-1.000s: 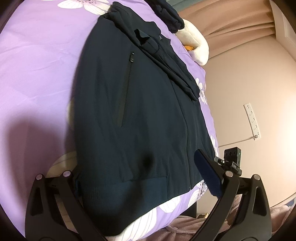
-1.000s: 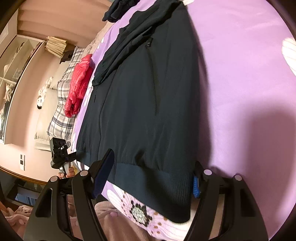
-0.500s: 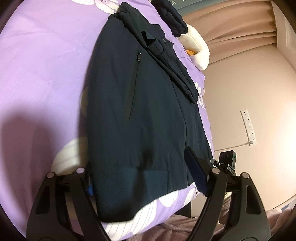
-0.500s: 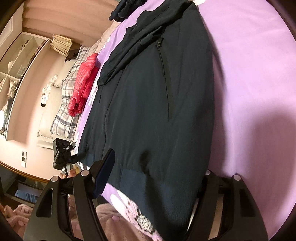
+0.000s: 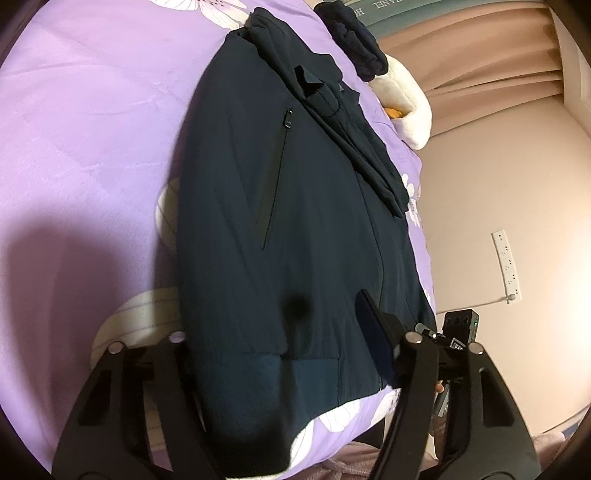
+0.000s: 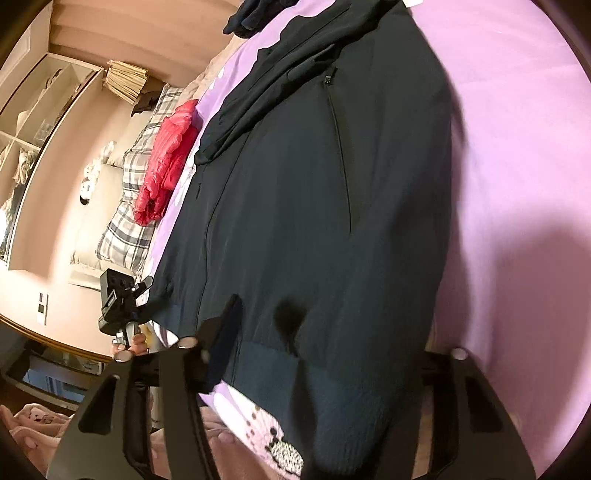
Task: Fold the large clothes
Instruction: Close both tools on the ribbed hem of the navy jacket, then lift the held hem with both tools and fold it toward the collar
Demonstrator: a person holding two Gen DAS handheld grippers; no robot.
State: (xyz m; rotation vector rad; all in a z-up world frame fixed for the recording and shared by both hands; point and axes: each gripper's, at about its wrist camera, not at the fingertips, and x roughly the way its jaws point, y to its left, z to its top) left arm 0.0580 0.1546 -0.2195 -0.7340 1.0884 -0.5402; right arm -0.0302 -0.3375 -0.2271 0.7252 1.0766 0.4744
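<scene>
You're straddling the dark jacket hem with both grippers; it's lying flat on the purple bed. Left gripper and right gripper jaws have just been closing, hem between them, grip not confirmed.

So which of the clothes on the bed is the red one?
The puffy red jacket, lying on the plaid pillow at the bed's edge. The big jacket spread out flat and the small bundle beyond it are both dark navy.

Soft warm indoor light, broad shadows on purple bedspread, fisheye-curved dark corners, slight blur.
</scene>
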